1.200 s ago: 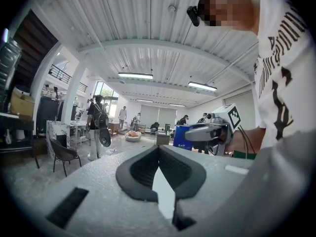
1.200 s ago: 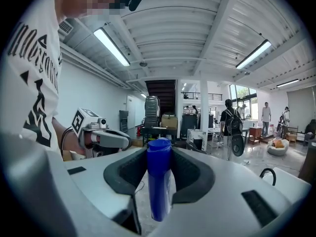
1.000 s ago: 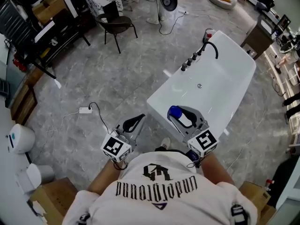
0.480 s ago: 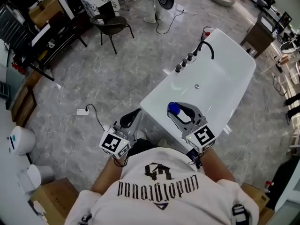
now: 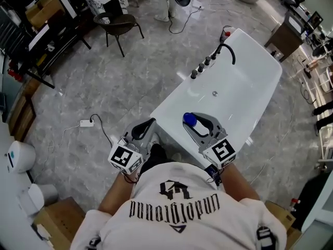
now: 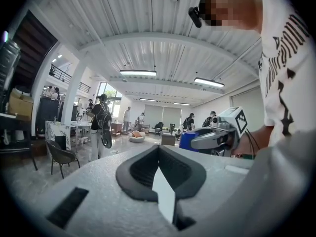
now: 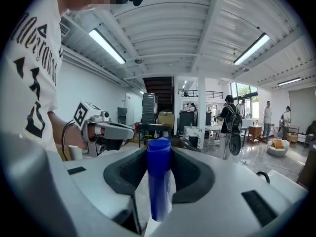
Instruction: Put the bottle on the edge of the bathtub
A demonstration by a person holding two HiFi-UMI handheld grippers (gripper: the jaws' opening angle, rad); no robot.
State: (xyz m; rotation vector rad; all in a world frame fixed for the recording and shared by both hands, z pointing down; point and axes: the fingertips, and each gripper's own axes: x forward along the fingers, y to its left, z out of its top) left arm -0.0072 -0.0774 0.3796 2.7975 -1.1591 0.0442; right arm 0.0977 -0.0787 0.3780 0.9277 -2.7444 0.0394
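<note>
Our left gripper (image 5: 145,128), jaws closed together on nothing, hangs beside the bathtub's (image 5: 177,95) near corner. Our right gripper (image 5: 198,123) clamps the blue-capped bottle (image 5: 190,120) above the tub's near end. We judge the carry nearly finished; setting it on the rim and releasing remain.

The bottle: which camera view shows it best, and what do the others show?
The right gripper view: the bottle fills the centre, upright between the jaws, seen close up along its length. The head view shows mainly its blue cap from above; the left gripper view gives only a small, distant glimpse.
</note>
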